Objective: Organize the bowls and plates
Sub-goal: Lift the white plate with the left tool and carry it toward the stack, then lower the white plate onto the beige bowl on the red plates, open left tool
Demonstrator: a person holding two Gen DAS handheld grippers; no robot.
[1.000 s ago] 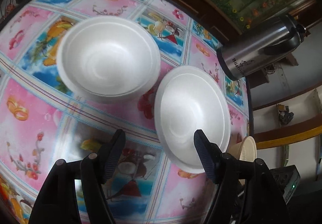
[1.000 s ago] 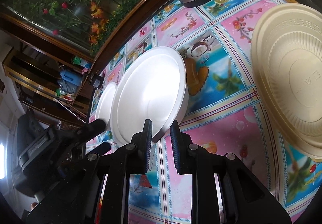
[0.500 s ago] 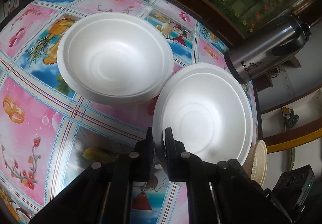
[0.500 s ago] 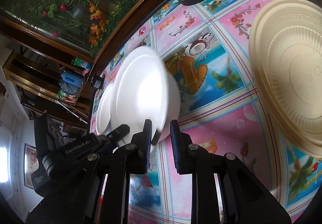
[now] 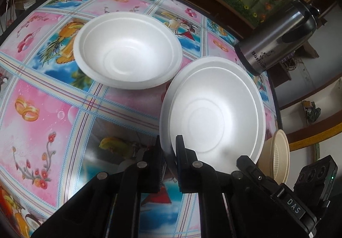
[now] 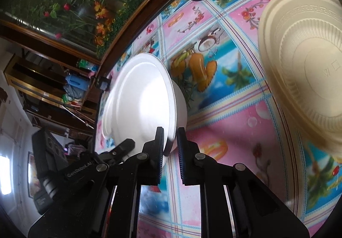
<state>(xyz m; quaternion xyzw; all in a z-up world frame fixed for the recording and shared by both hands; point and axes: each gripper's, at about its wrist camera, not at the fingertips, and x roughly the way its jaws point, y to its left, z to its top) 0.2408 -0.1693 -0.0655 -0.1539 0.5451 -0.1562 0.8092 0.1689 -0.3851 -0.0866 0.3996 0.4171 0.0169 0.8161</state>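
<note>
Bowls first: my left gripper [image 5: 168,152] has its jaws pinched on the near rim of a white bowl [image 5: 213,116], and my right gripper [image 6: 170,146] clamps its opposite rim. Another white bowl [image 5: 128,54] sits beyond on the surface [image 5: 53,109]; a cream bowl [image 6: 305,62] stands to the right.

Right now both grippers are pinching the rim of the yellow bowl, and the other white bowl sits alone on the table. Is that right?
Not quite. Both the left gripper and the right gripper pinch the rim of a white bowl, not the yellow bowl, which nobody holds. Both wrist views show it. The other white bowl does sit alone on the table.
</note>
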